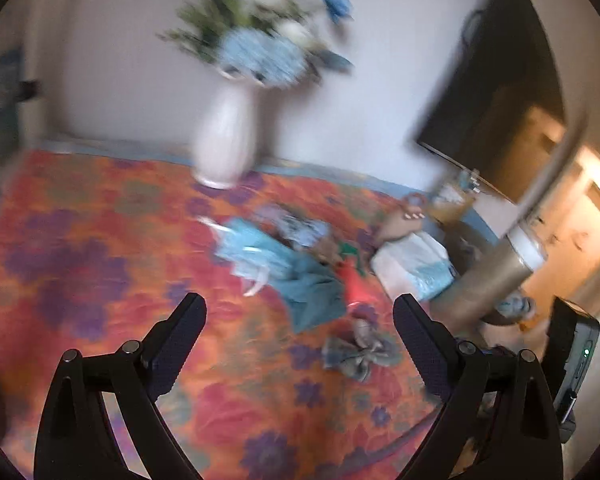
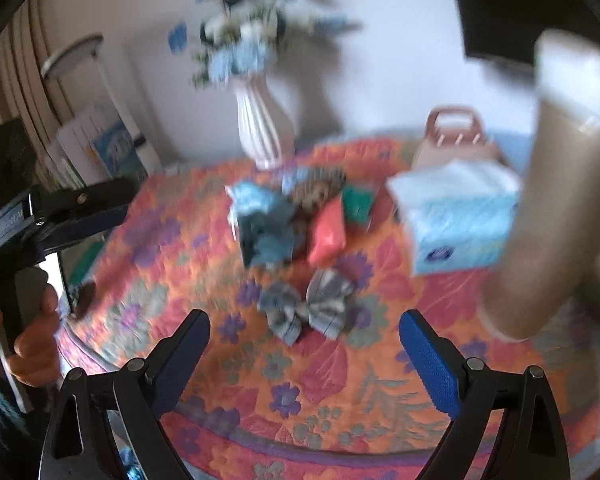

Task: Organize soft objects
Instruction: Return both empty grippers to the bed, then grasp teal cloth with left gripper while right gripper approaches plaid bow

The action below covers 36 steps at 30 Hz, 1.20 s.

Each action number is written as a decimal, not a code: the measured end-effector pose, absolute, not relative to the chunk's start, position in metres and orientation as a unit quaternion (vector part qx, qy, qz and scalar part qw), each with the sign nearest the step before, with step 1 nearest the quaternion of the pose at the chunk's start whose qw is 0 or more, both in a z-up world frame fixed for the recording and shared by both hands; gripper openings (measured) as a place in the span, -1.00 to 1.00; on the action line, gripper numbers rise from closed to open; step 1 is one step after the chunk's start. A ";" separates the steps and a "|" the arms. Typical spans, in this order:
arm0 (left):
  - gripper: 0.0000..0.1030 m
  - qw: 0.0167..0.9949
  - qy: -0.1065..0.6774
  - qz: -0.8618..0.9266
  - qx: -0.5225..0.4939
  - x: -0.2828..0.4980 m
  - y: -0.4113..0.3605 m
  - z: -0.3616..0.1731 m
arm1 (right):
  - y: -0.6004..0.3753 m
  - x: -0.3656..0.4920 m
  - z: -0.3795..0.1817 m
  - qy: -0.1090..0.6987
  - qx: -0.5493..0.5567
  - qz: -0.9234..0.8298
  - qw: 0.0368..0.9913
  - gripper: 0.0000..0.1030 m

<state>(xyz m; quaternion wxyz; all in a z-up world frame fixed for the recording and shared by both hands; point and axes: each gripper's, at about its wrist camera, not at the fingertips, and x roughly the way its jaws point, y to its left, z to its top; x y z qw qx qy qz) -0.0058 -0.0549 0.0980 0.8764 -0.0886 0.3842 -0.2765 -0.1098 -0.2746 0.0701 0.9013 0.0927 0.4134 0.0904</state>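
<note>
- Both views are smeared with motion blur, so the small items in the pile are hard to tell apart; several are only patches of colour.
- The pile of soft objects (image 2: 288, 220) sits at the centre of the right wrist view on the desk (image 2: 340, 392), which is covered with an orange floral cloth. A teal cloth (image 2: 268, 236), a coral pouch (image 2: 327, 232), a green item (image 2: 356, 204) and a light blue piece (image 2: 252, 196) can be made out in it; a brown patterned thing behind them stays unclear.
- A grey plaid bow (image 2: 312, 308) lies apart from the pile, toward the lower centre of the frame, just ahead of the gap between the right hand-held gripper (image 2: 304, 332) fingers.
- The right hand-held gripper stands wide open with nothing between its blue pads.
- In the left wrist view the left hand-held gripper (image 1: 300, 316) is likewise spread wide and holds nothing; the teal cloth (image 1: 312, 292) lies just beyond its fingertips, with the bow (image 1: 360, 352) low between them, nearer the right finger.
- Only the right wrist view shows the person's hand (image 2: 28, 340) gripping the left tool at the left edge, and the tissue box (image 2: 460, 220) in full with a pink basket (image 2: 456, 136) behind it.
- Only the left wrist view shows the dark screen (image 1: 500, 92) at upper right.
- A white vase (image 2: 264, 128) of blue flowers stands at the far edge in both views.
- A tan cylinder (image 2: 548, 200) is cut off at the right edge.
</note>
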 end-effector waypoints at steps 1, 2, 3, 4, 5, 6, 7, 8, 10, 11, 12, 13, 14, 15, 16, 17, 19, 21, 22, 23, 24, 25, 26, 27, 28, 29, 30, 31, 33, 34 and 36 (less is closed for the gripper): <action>0.83 0.874 0.388 -0.282 -0.081 -0.004 -0.064 0.089 | -0.273 -0.106 0.064 0.420 0.091 0.091 0.899 0.84; 0.83 0.868 0.403 -0.283 -0.067 0.003 -0.079 0.077 | -0.270 -0.099 0.055 0.430 0.086 0.090 0.894 0.84; 0.83 0.863 0.413 -0.286 -0.061 0.007 -0.088 0.070 | -0.268 -0.095 0.049 0.437 0.081 0.089 0.891 0.84; 0.83 0.857 0.422 -0.291 -0.059 0.012 -0.095 0.063 | -0.266 -0.090 0.045 0.442 0.077 0.089 0.889 0.84; 0.83 0.851 0.433 -0.292 -0.057 0.019 -0.104 0.054 | -0.264 -0.084 0.039 0.449 0.073 0.088 0.886 0.84; 0.83 0.848 0.438 -0.293 -0.058 0.023 -0.109 0.050 | -0.263 -0.081 0.036 0.453 0.071 0.087 0.884 0.84; 0.83 0.846 0.442 -0.293 -0.060 0.030 -0.114 0.044 | -0.262 -0.077 0.032 0.457 0.070 0.087 0.883 0.84; 0.81 0.844 0.448 -0.287 -0.060 0.032 -0.119 0.041 | -0.261 -0.074 0.029 0.460 0.069 0.088 0.881 0.84; 0.80 0.840 0.457 -0.288 -0.060 0.038 -0.124 0.035 | -0.255 -0.067 0.023 0.468 0.060 0.085 0.877 0.84; 0.66 0.837 0.459 -0.292 -0.058 0.038 -0.126 0.032 | -0.251 -0.064 0.020 0.472 0.051 0.083 0.876 0.84; 0.36 0.835 0.463 -0.291 -0.055 0.039 -0.129 0.029 | -0.247 -0.060 0.017 0.474 0.044 0.083 0.876 0.84; 0.20 0.834 0.466 -0.292 -0.051 0.039 -0.129 0.028 | -0.244 -0.058 0.016 0.474 0.040 0.083 0.876 0.84; -0.02 0.835 0.466 -0.290 -0.045 0.039 -0.131 0.026 | -0.240 -0.056 0.014 0.476 0.036 0.081 0.875 0.73; -0.21 0.837 0.465 -0.286 -0.041 0.042 -0.133 0.023 | -0.235 -0.053 0.011 0.478 0.024 0.076 0.875 0.64; -0.33 0.840 0.461 -0.282 -0.042 0.040 -0.133 0.022 | -0.231 -0.053 0.011 0.474 0.007 0.065 0.878 0.44; -0.42 0.841 0.458 -0.285 -0.047 0.041 -0.129 0.025 | -0.228 -0.052 0.011 0.471 -0.005 0.059 0.880 0.20; -0.55 0.840 0.447 -0.298 -0.081 0.038 -0.118 0.027 | -0.225 -0.054 0.013 0.464 -0.015 0.060 0.884 0.00; -0.67 0.836 0.433 -0.315 -0.123 0.035 -0.103 0.034 | -0.228 -0.057 0.016 0.454 -0.010 0.058 0.889 -0.01; -0.67 0.835 0.427 -0.319 -0.136 0.034 -0.096 0.037 | -0.231 -0.060 0.018 0.447 -0.003 0.057 0.893 -0.01; -0.67 0.834 0.420 -0.325 -0.151 0.032 -0.087 0.043 | -0.235 -0.062 0.022 0.439 0.006 0.060 0.896 -0.01; -0.67 0.830 0.411 -0.337 -0.169 0.029 -0.078 0.049 | -0.240 -0.065 0.026 0.430 0.021 0.068 0.900 -0.01; -0.67 0.824 0.405 -0.348 -0.188 0.025 -0.067 0.055 | -0.246 -0.068 0.031 0.423 0.040 0.079 0.902 -0.01; -0.67 0.823 0.401 -0.350 -0.196 0.023 -0.061 0.058 | -0.250 -0.071 0.035 0.416 0.054 0.089 0.903 -0.01; -0.67 0.825 0.396 -0.349 -0.203 0.018 -0.051 0.063 | -0.254 -0.074 0.040 0.408 0.064 0.097 0.905 -0.01; -0.67 0.827 0.393 -0.345 -0.205 0.014 -0.043 0.068 | -0.255 -0.077 0.043 0.404 0.066 0.099 0.907 -0.01; -0.67 0.830 0.393 -0.339 -0.206 0.009 -0.036 0.072 | -0.256 -0.080 0.046 0.402 0.063 0.099 0.908 -0.01; -0.67 0.831 0.394 -0.335 -0.203 0.005 -0.031 0.073 | -0.255 -0.083 0.049 0.402 0.054 0.098 0.909 -0.01; -0.67 0.833 0.397 -0.331 -0.198 0.001 -0.027 0.074 | -0.255 -0.087 0.050 0.406 0.046 0.096 0.908 -0.01; -0.67 0.832 0.416 -0.324 -0.174 -0.010 -0.023 0.072 | -0.249 -0.091 0.048 0.419 0.037 0.103 0.901 -0.01; -0.67 0.830 0.427 -0.320 -0.163 -0.012 -0.025 0.068 | -0.248 -0.093 0.044 0.427 0.032 0.107 0.897 -0.01; -0.67 0.823 0.456 -0.309 -0.139 -0.021 -0.028 0.056 | -0.243 -0.098 0.036 0.443 0.015 0.105 0.890 0.00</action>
